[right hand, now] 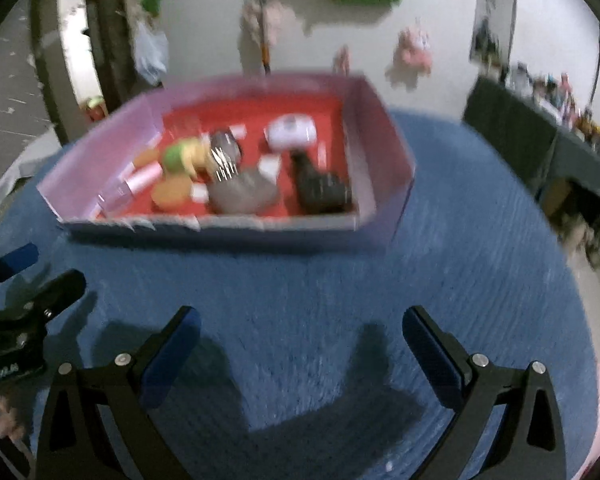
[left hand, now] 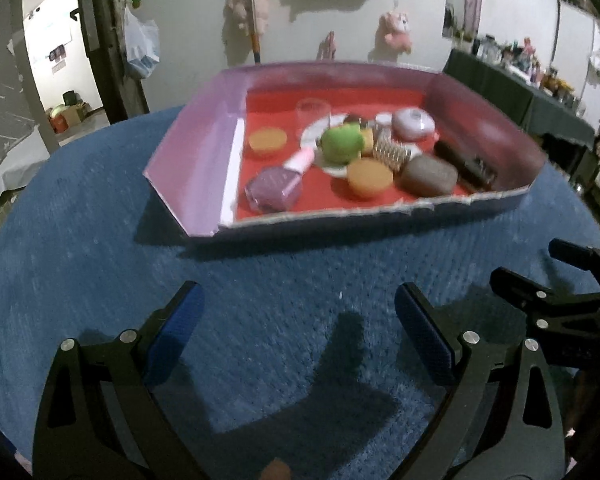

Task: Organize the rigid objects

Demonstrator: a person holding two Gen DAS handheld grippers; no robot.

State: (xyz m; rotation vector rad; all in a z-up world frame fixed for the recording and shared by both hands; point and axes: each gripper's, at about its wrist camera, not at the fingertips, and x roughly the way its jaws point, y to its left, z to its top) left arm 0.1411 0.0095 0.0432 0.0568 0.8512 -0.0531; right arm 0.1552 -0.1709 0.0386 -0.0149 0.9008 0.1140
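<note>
A pink-walled box with a red floor (left hand: 204, 168) stands on the blue cloth and holds several objects: a purple nail-polish bottle (left hand: 276, 188), two orange discs (left hand: 369, 178), a green toy (left hand: 342, 144) on a white plate, a grey case (left hand: 429, 176), a black object (left hand: 466, 162), a white round case (left hand: 414, 122). The box also shows in the blurred right wrist view (right hand: 364, 168). My left gripper (left hand: 298, 344) is open and empty over the cloth in front of the box. My right gripper (right hand: 300, 356) is open and empty, beside the left one.
The blue cloth (left hand: 260, 288) covers a round table. A white wall with hung plush toys (left hand: 396, 30) lies behind. A doorway (left hand: 56, 60) is at the left, and a dark shelf with clutter (left hand: 532, 80) at the right.
</note>
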